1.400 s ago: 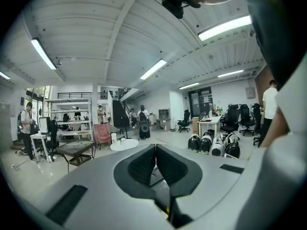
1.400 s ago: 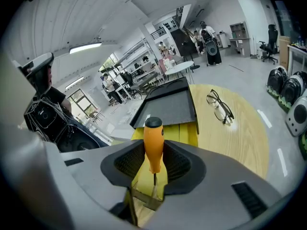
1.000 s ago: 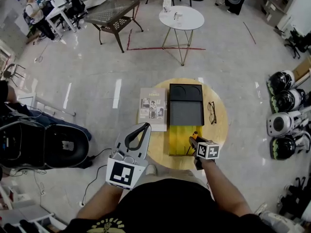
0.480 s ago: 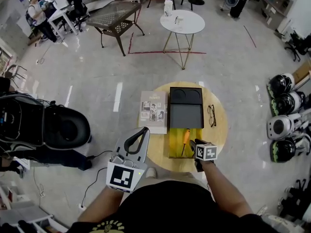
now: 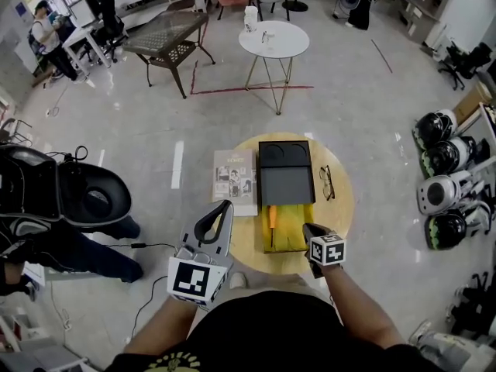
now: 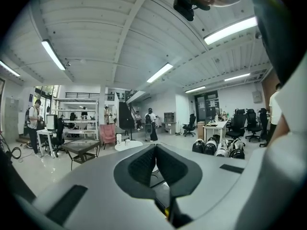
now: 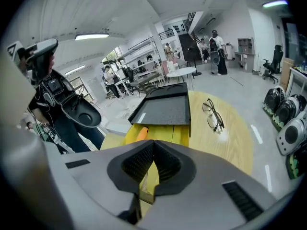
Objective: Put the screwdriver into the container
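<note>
The screwdriver, with an orange handle, lies inside the yellow container on the round wooden table. My right gripper hovers at the container's near right corner, jaws shut with nothing between them; in the right gripper view its closed tips sit just above the yellow container. My left gripper hangs off the table's left edge, shut and empty, and in its own view the left gripper points out into the room.
A black tray adjoins the container's far end. A booklet lies left of it and a pair of glasses to its right. The table edge is close by. Helmets and office furniture stand around on the floor.
The screwdriver left my right gripper and now lies in the yellow container. The right jaws have come together and the gripper has drawn back slightly.
</note>
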Demonstrator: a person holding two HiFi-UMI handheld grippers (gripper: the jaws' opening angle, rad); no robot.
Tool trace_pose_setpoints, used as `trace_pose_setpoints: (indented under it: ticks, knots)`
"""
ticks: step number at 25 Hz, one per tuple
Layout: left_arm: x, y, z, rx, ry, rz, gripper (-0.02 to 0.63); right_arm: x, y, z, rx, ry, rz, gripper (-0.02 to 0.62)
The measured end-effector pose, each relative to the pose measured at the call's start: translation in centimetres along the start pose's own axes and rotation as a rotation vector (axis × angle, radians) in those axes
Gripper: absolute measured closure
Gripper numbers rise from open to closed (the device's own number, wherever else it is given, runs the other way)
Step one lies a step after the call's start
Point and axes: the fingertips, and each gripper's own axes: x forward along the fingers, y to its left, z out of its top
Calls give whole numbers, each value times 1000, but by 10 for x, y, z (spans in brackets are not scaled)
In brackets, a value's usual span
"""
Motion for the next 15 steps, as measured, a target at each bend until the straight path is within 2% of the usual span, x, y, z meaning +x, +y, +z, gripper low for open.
trace_pose_setpoints:
  ticks: [6, 15]
  knots:
    - [1, -11, 0, -4, 7, -58, 591, -17, 8, 6, -45, -44, -22, 581]
    - [-8, -11, 7, 32, -15, -38, 589, -49, 24, 28, -93, -131, -19, 581]
